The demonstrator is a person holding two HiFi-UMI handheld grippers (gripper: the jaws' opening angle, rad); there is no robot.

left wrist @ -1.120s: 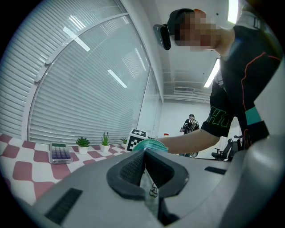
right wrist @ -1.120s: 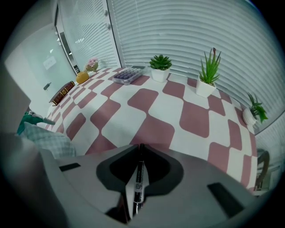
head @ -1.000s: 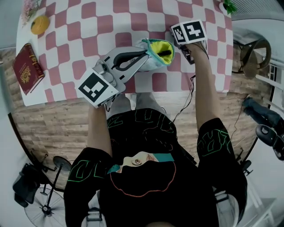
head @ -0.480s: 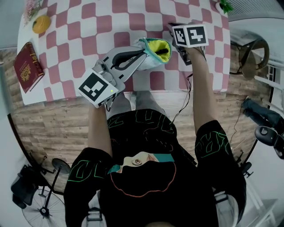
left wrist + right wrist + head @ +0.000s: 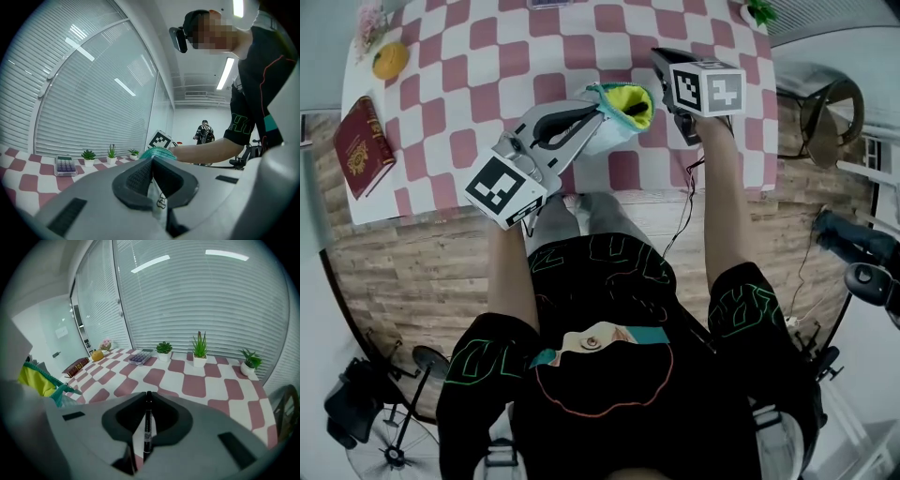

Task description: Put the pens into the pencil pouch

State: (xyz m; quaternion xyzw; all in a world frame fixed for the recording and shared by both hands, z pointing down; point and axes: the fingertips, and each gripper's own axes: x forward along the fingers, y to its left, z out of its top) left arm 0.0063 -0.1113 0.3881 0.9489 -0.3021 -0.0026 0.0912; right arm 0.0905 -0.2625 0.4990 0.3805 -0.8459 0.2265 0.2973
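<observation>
The pencil pouch [image 5: 622,111], pale outside with a teal zip edge and yellow lining, is held up over the checkered table [image 5: 478,56] with its mouth open. My left gripper [image 5: 596,116] is shut on its fabric; in the left gripper view the pouch [image 5: 156,199] is pinched between the pads of my left gripper [image 5: 151,161]. My right gripper [image 5: 662,60] hangs just right of the pouch's mouth. In the right gripper view it [image 5: 148,394] is shut on a black pen [image 5: 147,427] lying along the jaws, with the pouch [image 5: 41,381] to the left.
A red book [image 5: 358,145] and an orange [image 5: 390,61] lie at the table's left end. Small potted plants [image 5: 199,350] and a calculator [image 5: 139,357] stand along the far edge by the blinds. A chair [image 5: 830,112] is off the right end. A person [image 5: 204,131] stands far behind.
My right gripper has risen with the pen and tipped, its marker cube shifting right and growing larger in the head view. The left gripper and pouch have stayed nearly still.
</observation>
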